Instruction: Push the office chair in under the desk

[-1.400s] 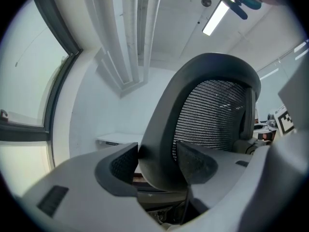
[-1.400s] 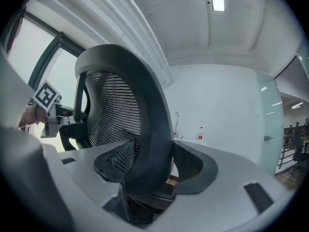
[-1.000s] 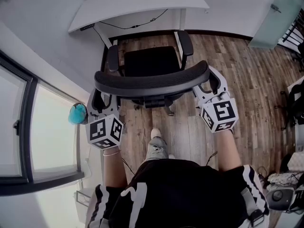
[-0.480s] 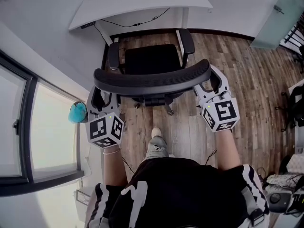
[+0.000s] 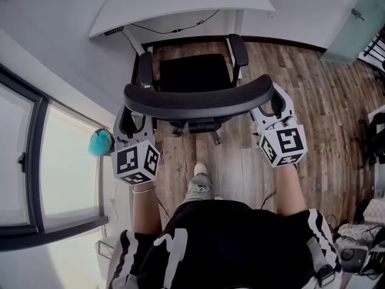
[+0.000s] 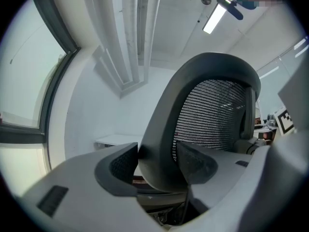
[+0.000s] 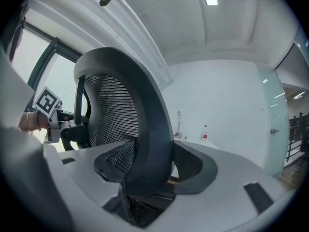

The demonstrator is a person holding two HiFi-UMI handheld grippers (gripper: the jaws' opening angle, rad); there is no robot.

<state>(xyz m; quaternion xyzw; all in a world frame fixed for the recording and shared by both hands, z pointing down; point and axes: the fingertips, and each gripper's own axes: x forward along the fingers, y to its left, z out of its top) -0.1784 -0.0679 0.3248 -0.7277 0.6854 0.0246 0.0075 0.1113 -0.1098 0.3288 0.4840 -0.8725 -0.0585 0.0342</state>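
The black office chair stands just short of the white desk (image 5: 180, 2), with its seat (image 5: 192, 72) and armrests pointing at the desk. Its curved mesh backrest (image 5: 198, 99) faces me. My left gripper (image 5: 135, 118) is shut on the backrest's left edge; in the left gripper view the backrest frame (image 6: 154, 129) fills the gap between the pads (image 6: 120, 164). My right gripper (image 5: 269, 105) is shut on the right edge, and in the right gripper view the frame (image 7: 152, 144) sits clamped between its pads (image 7: 193, 166).
A window wall runs along the left, with a teal object (image 5: 101, 142) by the sill. A cable (image 5: 174, 24) hangs under the desk. The person's foot (image 5: 199, 171) is on the wood floor behind the chair. A glass door (image 5: 355, 23) stands at far right.
The chair has rolled a little forward toward the desk, and both grippers have moved forward with it, still clamped on the backrest.
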